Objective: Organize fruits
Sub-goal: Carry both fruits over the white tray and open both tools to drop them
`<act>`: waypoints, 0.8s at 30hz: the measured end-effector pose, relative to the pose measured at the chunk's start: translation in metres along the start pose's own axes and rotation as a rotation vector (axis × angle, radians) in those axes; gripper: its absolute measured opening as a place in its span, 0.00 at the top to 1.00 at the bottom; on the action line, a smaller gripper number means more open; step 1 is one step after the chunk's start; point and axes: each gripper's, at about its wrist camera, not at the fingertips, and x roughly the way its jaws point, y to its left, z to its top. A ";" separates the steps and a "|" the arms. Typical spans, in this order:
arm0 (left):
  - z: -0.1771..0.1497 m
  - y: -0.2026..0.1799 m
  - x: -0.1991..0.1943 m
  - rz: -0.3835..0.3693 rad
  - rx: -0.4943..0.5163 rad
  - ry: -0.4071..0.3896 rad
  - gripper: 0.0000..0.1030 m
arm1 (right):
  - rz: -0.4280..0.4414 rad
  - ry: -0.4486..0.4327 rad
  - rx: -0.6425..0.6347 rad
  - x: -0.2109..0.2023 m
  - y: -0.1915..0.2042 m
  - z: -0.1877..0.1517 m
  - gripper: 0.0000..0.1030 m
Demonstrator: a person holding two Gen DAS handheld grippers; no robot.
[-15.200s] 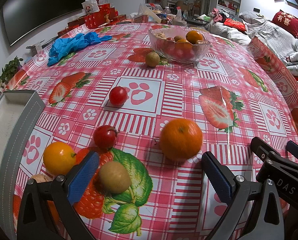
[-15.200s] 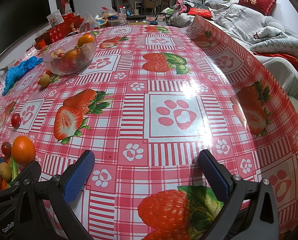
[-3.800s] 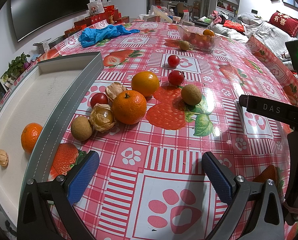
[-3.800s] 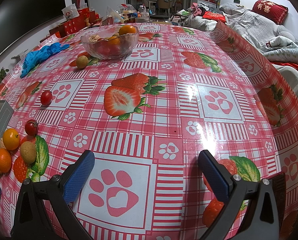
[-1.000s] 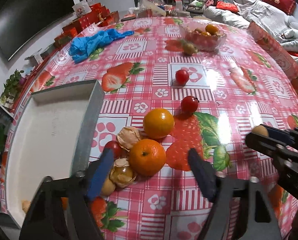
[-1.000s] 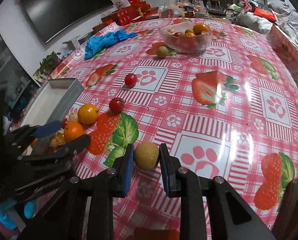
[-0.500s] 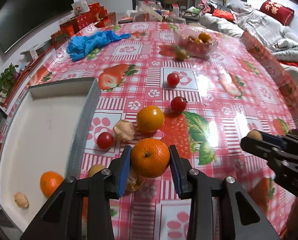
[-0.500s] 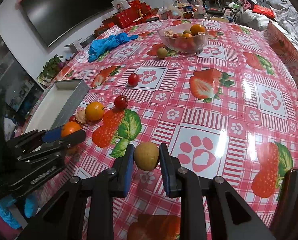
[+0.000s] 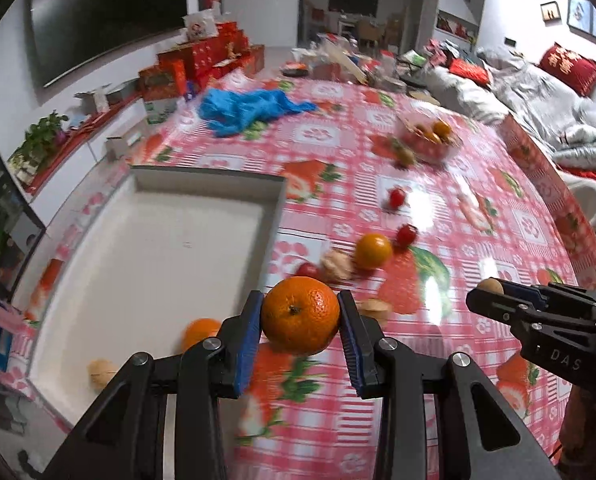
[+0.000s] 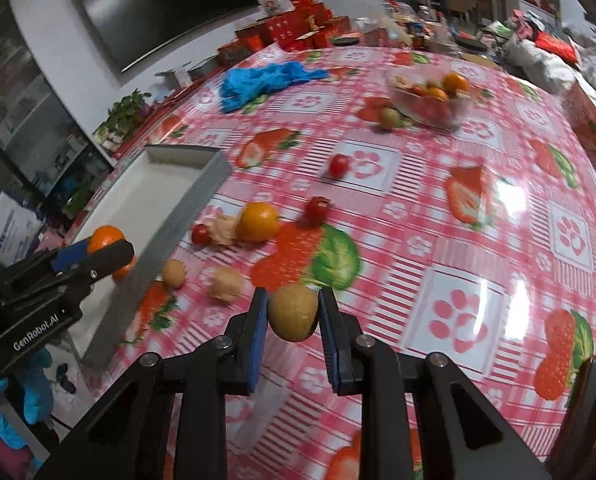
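While your left gripper [image 9: 300, 320] pinches the round orange tangerine [image 9: 300, 321] and your right gripper [image 10: 293, 313] clamps the brown kiwi [image 10: 293, 312], you're mid-carry. Next, bring both over the shallow white grey-rimmed tray [image 9: 158, 248] and release.

Tablecloth-covered table [image 9: 438, 432] bears tray [image 9: 272, 236], glass bowl [image 10: 430, 110], loose fruit.

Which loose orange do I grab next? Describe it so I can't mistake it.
Start at the grey tray on the table's left side. Just off its right wall sits a small fruit cluster; the orange is its biggest, brightest piece, between a papery husked fruit and a cherry tomato.
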 end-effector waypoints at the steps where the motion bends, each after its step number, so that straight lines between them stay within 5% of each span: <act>1: 0.000 0.007 -0.003 0.009 -0.006 -0.008 0.63 | 0.005 0.003 -0.015 0.002 0.008 0.003 0.73; 24: -0.027 0.123 0.004 0.145 -0.176 0.015 0.63 | 0.137 0.079 -0.212 0.061 0.159 0.053 0.74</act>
